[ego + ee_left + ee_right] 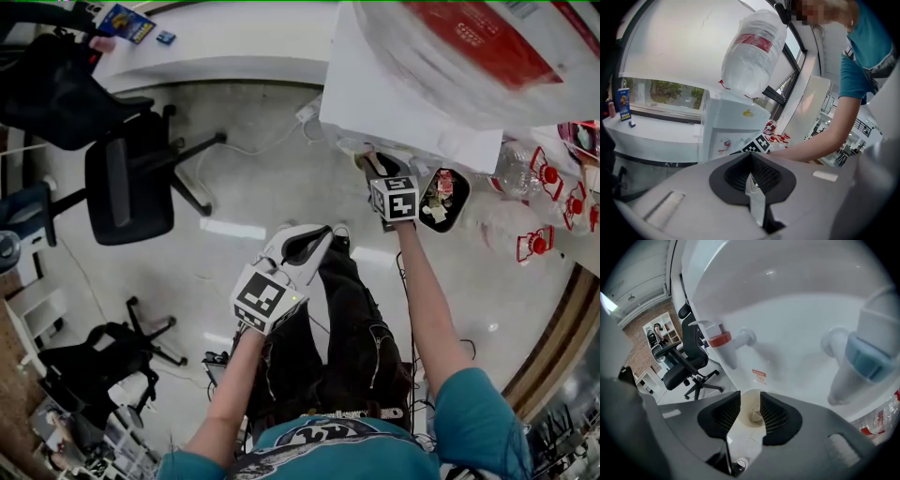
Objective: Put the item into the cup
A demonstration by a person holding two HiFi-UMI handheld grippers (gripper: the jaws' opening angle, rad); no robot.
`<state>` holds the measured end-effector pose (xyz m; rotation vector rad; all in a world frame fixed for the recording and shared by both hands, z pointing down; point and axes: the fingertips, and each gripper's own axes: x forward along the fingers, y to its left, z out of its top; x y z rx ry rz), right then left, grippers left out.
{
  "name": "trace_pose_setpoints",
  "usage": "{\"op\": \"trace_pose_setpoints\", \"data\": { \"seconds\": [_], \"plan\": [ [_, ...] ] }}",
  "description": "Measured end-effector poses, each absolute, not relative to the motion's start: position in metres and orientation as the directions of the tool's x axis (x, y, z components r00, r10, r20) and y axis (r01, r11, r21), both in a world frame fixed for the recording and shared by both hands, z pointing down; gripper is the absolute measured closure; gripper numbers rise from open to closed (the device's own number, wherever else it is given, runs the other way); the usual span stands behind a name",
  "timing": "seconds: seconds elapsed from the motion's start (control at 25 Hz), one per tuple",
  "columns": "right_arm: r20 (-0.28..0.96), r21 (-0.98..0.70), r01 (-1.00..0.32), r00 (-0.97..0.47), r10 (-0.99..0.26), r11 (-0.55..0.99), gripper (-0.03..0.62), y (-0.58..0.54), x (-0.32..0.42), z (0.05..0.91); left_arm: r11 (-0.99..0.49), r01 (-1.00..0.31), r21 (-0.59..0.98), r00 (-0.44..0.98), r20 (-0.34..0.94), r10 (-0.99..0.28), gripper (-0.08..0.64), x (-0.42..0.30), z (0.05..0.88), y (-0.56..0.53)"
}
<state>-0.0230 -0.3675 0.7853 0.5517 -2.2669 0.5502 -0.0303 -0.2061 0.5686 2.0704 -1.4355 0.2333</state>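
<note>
My right gripper (750, 397) is open, with its jaws apart and gripping nothing. The paper cup (749, 406) stands just beyond them, seen through the gap. The small item (754, 417) lies inside the cup. My left gripper (751, 161) is closed and empty, well away from the cup.

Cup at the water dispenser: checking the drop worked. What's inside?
A small pale lump lies in the cup, at its bottom; I cannot tell what. The jaws of the right gripper cover the cup's sides.
</note>
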Motion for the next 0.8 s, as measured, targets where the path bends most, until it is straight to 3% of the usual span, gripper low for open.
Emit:
{"op": "trace_pose_setpoints", "data": {
  "seconds": [0.32,0.8],
  "plan": [
    [0.675,-0.291,-0.502,-0.711,-0.198,0.814,0.471,-0.343,-0.021,0.744,-0.263,-0.899,0.349,0.41,0.464,-0.785,0.561,-0.023,0.547,-0.207],
    [0.489,-0.398,-0.379,-0.858,-0.156,0.836,0.512,-0.283,0.007,0.607,-0.273,-0.912,0.306,0.389,0.438,-0.811,0.561,-0.004,0.51,-0.193]
  ]
}}
